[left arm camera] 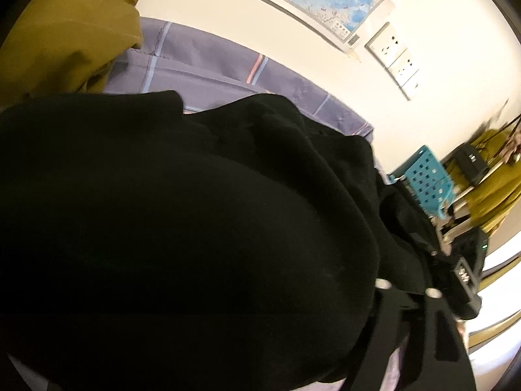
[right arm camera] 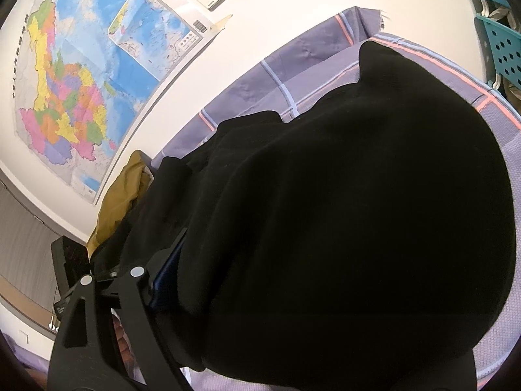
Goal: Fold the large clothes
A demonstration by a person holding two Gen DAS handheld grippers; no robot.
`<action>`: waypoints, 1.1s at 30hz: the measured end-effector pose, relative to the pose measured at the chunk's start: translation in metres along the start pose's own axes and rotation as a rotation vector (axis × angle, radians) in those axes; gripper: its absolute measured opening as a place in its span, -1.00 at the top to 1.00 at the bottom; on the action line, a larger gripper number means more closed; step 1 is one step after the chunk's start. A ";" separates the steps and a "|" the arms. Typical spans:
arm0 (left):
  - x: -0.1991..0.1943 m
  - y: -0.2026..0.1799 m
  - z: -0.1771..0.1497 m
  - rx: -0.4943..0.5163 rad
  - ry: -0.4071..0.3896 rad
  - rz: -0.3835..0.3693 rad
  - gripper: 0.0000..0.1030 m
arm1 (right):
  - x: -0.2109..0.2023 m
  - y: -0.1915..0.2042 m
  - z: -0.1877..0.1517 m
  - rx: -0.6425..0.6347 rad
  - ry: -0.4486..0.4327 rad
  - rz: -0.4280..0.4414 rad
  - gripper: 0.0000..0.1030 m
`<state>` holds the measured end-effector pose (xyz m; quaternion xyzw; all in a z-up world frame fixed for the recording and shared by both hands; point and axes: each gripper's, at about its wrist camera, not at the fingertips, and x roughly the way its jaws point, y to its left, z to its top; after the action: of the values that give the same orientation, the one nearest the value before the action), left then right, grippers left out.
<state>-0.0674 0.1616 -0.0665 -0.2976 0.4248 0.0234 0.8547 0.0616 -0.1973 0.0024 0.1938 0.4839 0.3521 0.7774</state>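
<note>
Tongs [right arm camera: 169,260] under black garment [right arm camera: 342,211]; left view: cloth only

The black garment [right arm camera: 358,211] bulges up close before both cameras and blocks most of the way forward. Beyond it, a strip of the purple checked sheet [right arm camera: 254,97] lies bare up to the white wall [right arm camera: 276,16], so there is room there. An olive cloth [left arm camera: 65,39] is heaped at one end, and a teal perforated basket [left arm camera: 426,179] stands at the other. Probably the garment hides more free sheet.
</note>
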 end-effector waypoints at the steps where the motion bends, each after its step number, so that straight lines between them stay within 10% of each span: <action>1: -0.001 0.000 0.000 -0.001 0.000 0.000 -0.26 | 0.000 0.000 0.000 -0.001 0.002 0.001 -0.63; 8: -0.021 -0.009 0.000 0.040 -0.037 -0.005 0.15 | -0.007 0.000 -0.003 -0.009 0.019 0.049 0.19; 20: 0.000 0.003 0.004 0.023 0.037 -0.029 -0.62 | 0.003 0.007 -0.001 -0.044 0.061 0.059 -0.50; 22: 0.004 -0.002 0.005 0.038 0.031 -0.006 -0.62 | 0.007 0.010 0.000 -0.056 0.060 0.051 -0.29; 24: 0.006 -0.005 0.006 0.054 0.030 0.021 -0.22 | 0.008 0.008 0.000 -0.053 0.059 0.058 0.14; 29: -0.010 -0.008 0.011 0.051 0.011 0.017 0.28 | -0.009 0.025 0.001 -0.094 0.031 0.099 0.41; 33: -0.029 -0.007 0.013 0.050 -0.010 -0.034 0.02 | -0.028 0.034 -0.001 -0.099 0.009 0.138 0.32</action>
<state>-0.0748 0.1684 -0.0354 -0.2831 0.4160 -0.0003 0.8642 0.0407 -0.1952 0.0413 0.1864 0.4551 0.4291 0.7576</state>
